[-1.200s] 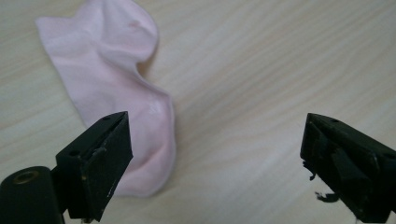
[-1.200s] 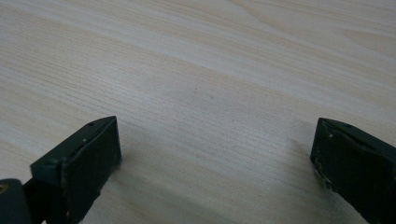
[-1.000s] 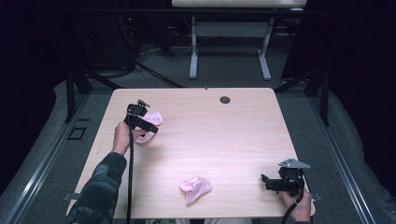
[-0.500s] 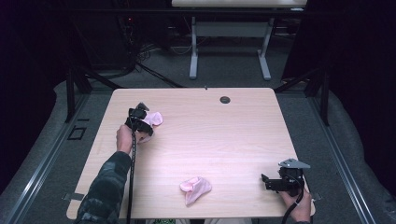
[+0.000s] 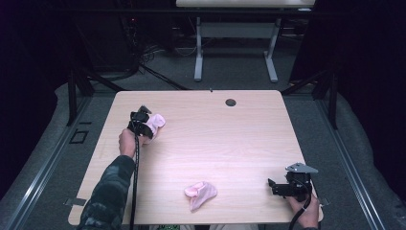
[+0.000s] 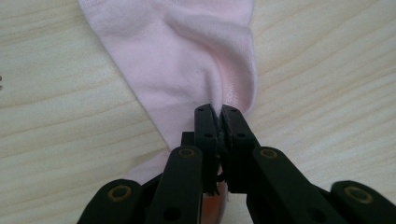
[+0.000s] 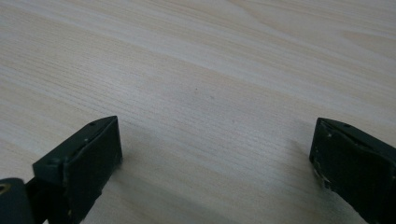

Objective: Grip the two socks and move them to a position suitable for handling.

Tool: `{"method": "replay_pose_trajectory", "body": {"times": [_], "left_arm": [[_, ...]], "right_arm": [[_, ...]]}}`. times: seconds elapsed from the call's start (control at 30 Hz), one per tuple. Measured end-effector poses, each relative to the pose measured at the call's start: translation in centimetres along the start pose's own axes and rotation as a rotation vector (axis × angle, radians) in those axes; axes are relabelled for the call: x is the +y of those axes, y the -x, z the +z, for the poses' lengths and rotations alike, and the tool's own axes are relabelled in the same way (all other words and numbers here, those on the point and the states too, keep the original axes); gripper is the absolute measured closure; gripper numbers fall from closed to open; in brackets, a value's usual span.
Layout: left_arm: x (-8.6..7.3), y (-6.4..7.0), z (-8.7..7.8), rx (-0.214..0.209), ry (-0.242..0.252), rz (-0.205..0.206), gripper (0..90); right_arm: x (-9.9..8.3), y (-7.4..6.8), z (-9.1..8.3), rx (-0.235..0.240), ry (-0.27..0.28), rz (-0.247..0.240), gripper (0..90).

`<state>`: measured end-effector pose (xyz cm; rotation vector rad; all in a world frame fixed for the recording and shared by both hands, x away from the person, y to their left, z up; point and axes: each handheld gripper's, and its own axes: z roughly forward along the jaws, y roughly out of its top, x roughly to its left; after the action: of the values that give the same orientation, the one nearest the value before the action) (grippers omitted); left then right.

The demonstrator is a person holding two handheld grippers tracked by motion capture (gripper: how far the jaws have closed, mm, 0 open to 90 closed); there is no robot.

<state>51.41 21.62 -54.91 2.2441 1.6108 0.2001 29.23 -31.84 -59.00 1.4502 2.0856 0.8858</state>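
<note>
A pink sock (image 5: 155,123) lies at the table's left, and my left gripper (image 5: 141,122) is shut on its edge. In the left gripper view the sock (image 6: 187,56) spreads away over the wood and the left gripper (image 6: 219,114) pinches a fold of it between closed jaws. A second pink sock (image 5: 200,193) lies crumpled near the front edge, at the middle. My right gripper (image 5: 274,186) rests low at the front right corner, open. In the right gripper view the right gripper (image 7: 215,144) has its jaws wide apart over bare wood.
The light wooden table (image 5: 239,139) has a round cable hole (image 5: 231,102) near its back edge. Behind the table stand the white legs of another desk (image 5: 197,48) on a dark floor with cables.
My left gripper has moved toward the back of the table with the pink sock held in it. The right gripper and the front sock have stayed put.
</note>
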Motion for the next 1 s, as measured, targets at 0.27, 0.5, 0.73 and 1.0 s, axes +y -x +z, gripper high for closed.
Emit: {"method": "replay_pose_trajectory", "body": {"times": [0.27,0.5,0.73,1.0], "left_arm": [[-0.2,1.0,-3.5,-0.027,0.106,0.055,86.9],[-0.8,4.5,-7.4,-0.073,0.220,0.174,86.9],[-1.7,9.1,-9.7,-0.135,0.283,0.293,86.7],[-3.0,13.8,-10.1,-0.208,0.271,0.410,86.6]], "right_arm": [[0.0,0.0,0.0,-0.002,0.001,0.002,1.5],[0.0,0.0,0.0,-0.002,0.000,0.003,1.5],[0.0,0.0,0.0,-0.002,0.000,0.005,1.5],[0.0,0.0,0.0,-0.005,0.000,0.003,1.5]]}}
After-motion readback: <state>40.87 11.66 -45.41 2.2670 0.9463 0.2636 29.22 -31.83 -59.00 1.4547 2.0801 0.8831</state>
